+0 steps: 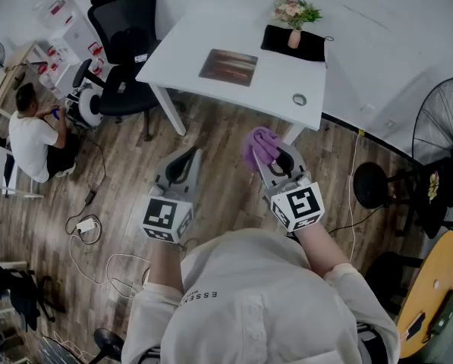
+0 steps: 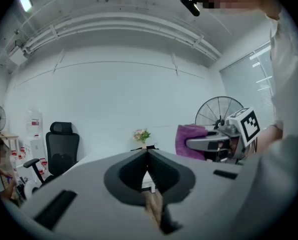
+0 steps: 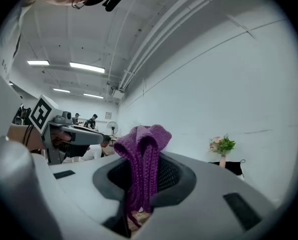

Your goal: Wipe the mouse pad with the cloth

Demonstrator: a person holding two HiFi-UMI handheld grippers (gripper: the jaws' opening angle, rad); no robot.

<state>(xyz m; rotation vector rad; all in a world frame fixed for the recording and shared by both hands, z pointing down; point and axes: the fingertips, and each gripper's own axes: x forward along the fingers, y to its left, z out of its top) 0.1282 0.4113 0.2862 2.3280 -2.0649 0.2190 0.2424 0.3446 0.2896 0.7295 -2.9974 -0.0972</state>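
A purple knitted cloth [image 1: 259, 145] is pinched in my right gripper [image 1: 270, 155], which is shut on it; the cloth [image 3: 143, 154] bunches up between the jaws in the right gripper view. My left gripper [image 1: 187, 161] is shut with nothing in it, its jaws meeting at a point [image 2: 148, 154]. Both grippers hang over the wooden floor, short of the white table [image 1: 211, 40]. A dark mouse pad [image 1: 228, 67] lies flat on that table, well ahead of both grippers. The right gripper with the cloth [image 2: 190, 139] also shows in the left gripper view.
On the table stand a flower vase [image 1: 294, 23] on a black mat [image 1: 293, 44] and a small ring [image 1: 299, 98]. A black office chair [image 1: 124, 44] is left of the table. A person [image 1: 33, 135] sits on the floor far left. Fans [image 1: 445, 127] stand at right.
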